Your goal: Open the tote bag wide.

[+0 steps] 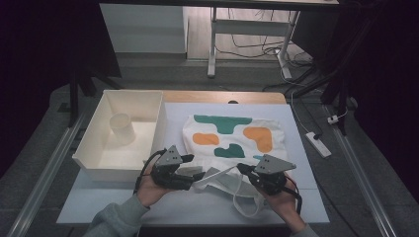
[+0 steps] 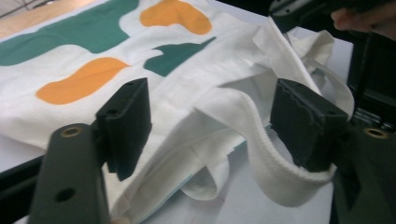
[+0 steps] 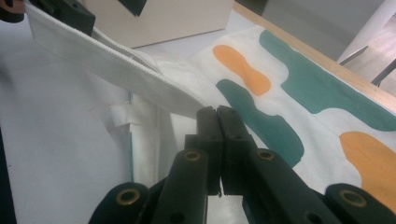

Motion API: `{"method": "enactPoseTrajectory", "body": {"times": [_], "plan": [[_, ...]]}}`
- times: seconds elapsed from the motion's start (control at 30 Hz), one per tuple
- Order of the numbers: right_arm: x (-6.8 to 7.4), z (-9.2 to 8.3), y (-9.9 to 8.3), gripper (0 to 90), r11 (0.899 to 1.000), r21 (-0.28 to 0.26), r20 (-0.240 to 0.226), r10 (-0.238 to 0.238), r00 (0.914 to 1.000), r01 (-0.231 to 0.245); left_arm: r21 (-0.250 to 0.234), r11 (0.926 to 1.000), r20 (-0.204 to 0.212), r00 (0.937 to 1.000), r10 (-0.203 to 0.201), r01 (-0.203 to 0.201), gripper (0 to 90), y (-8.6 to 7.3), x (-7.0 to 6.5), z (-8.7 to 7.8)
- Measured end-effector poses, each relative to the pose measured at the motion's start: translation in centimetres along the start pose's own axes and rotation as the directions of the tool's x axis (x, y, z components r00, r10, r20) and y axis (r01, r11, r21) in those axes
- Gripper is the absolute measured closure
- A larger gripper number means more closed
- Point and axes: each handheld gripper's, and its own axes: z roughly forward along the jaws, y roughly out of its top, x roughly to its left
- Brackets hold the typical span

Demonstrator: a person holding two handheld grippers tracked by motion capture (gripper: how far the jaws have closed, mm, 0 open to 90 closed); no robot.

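A white tote bag (image 1: 227,133) with green and orange patches lies flat on the white mat. One of its handle straps (image 1: 217,174) stretches taut between the two grippers near the front edge. My right gripper (image 1: 242,169) is shut on that strap (image 3: 116,65), whose end runs into its closed tips (image 3: 217,112). My left gripper (image 1: 193,167) stands open. In the left gripper view the strap (image 2: 252,135) loops around the right-hand jaw, and the gap (image 2: 210,116) holds loose bag cloth (image 2: 93,46) that neither pad presses. A second strap lies slack below the right hand.
A white bin (image 1: 148,98) holding a white cup (image 1: 122,128) stands at the table's left, close to my left hand. The mat (image 1: 123,202) has bare room in front. A wooden table edge (image 1: 222,96) runs behind the bag. A power strip (image 1: 318,144) lies on the floor at the right.
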Motion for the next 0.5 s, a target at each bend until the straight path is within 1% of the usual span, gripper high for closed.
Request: {"method": "enactPoseTrajectory", "body": {"times": [0.07, 0.13, 0.17, 0.2, 0.23, 0.27, 0.3, 0.37, 0.4, 0.47, 0.5], "plan": [[-0.1, -0.1, 0.0, 88.9, 1.0, -0.003, 0.003, 0.002, 1.0, -0.002, -0.01, 0.9998, -0.016, 0.9998, -0.014, 0.014, 23.2, 0.0, 0.1, 0.0], [-0.2, -0.1, 0.0, 88.9, 1.0, -0.005, -0.001, 0.012, 0.9999, -0.012, -0.042, 0.9986, -0.038, 0.9988, -0.033, 0.031, 21.4, 0.1, 0.3, 0.0], [-0.2, 0.0, -0.1, 88.9, 1.0, -0.004, -0.008, 0.024, 0.9997, -0.024, -0.057, 0.9977, -0.039, 0.9985, -0.039, 0.037, 21.4, 0.1, 0.3, -0.1], [-0.2, 0.1, -0.2, 88.9, 0.999, -0.003, -0.027, 0.048, 0.9985, -0.048, -0.07, 0.9966, -0.033, 0.9984, -0.047, 0.044, 21.3, 0.2, 0.4, -0.1], [0.0, 0.3, -0.3, 88.9, 0.998, 0.001, -0.044, 0.06, 0.9972, -0.06, -0.085, 0.9949, -0.027, 0.998, -0.058, 0.055, 21.0, 0.3, 0.7, -0.1], [0.2, 0.6, -0.4, 88.9, 0.998, 0.011, -0.051, 0.055, 0.9972, -0.055, -0.085, 0.9949, -0.027, 0.998, -0.058, 0.055, 21.0, 0.3, 0.7, -0.1], [0.5, 0.8, -0.4, 88.9, 0.999, 0.026, -0.053, 0.038, 0.9979, -0.037, -0.096, 0.9934, -0.028, 0.9974, -0.066, 0.063, 21.1, 0.4, 0.8, -0.2], [0.8, 1.3, -0.5, 88.9, 0.999, 0.048, -0.055, 0.013, 0.9984, -0.01, -0.112, 0.9901, -0.018, 0.996, -0.088, 0.085, 21.1, 0.5, 1.2, -0.4], [0.9, 1.5, -0.6, 88.9, 0.999, 0.054, -0.054, 0.009, 0.9985, -0.006, -0.113, 0.9894, -0.01, 0.9957, -0.092, 0.09, 21.2, 0.6, 1.3, -0.4], [0.7, 1.5, -0.7, 88.9, 0.998, 0.057, -0.046, 0.012, 0.9989, -0.009, -0.109, 0.9901, -0.007, 0.9959, -0.09, 0.088, 21.1, 0.6, 1.4, -0.6], [0.4, 1.5, -0.7, 88.9, 0.998, 0.054, -0.038, 0.019, 0.9991, -0.017, -0.093, 0.9918, 0.002, 0.9962, -0.088, 0.087, 21.1, 0.6, 1.4, -0.6]]}}
